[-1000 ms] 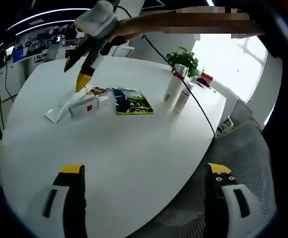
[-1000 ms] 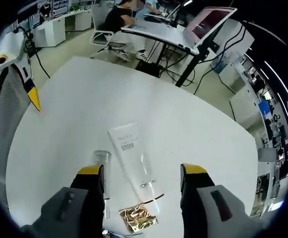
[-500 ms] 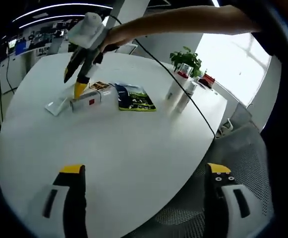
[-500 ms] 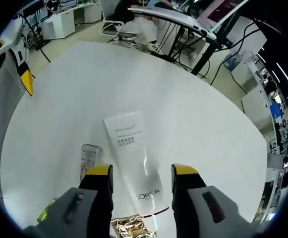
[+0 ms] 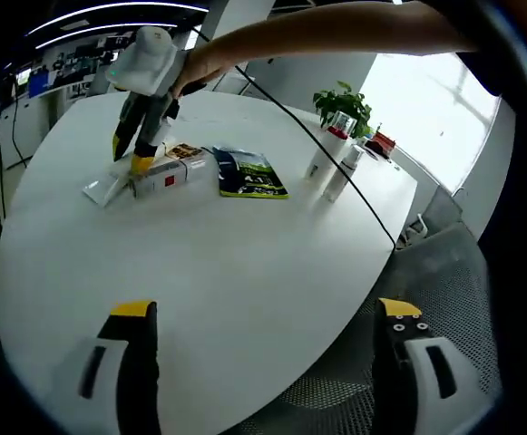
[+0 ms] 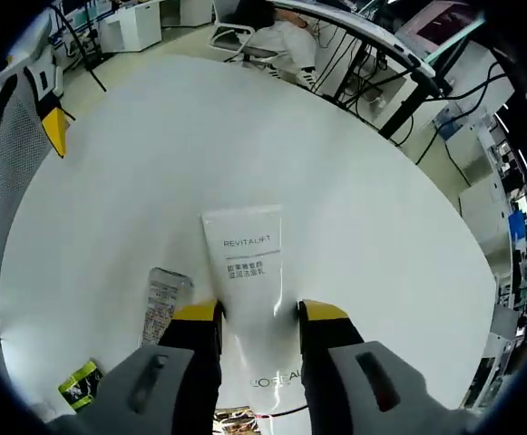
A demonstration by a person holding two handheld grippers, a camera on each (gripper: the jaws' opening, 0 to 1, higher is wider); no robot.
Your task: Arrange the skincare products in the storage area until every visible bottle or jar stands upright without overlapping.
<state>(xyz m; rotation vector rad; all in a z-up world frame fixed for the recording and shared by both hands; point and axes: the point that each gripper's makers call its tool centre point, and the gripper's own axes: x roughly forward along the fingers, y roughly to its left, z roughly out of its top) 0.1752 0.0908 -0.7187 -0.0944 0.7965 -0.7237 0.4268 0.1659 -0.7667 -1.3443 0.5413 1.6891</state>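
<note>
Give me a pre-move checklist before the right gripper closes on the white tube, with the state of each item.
1. White tube lies between the right gripper jaws: ok.
2. Jaws touching the tube: cannot tell.
3. Clear packet beside the tube is outside the jaws: ok.
4. Tube upright: not ok, it lies flat on the table.
5. Left gripper away from the tube, open and empty: ok.
6. Two bottles by the plant upright: ok.
</note>
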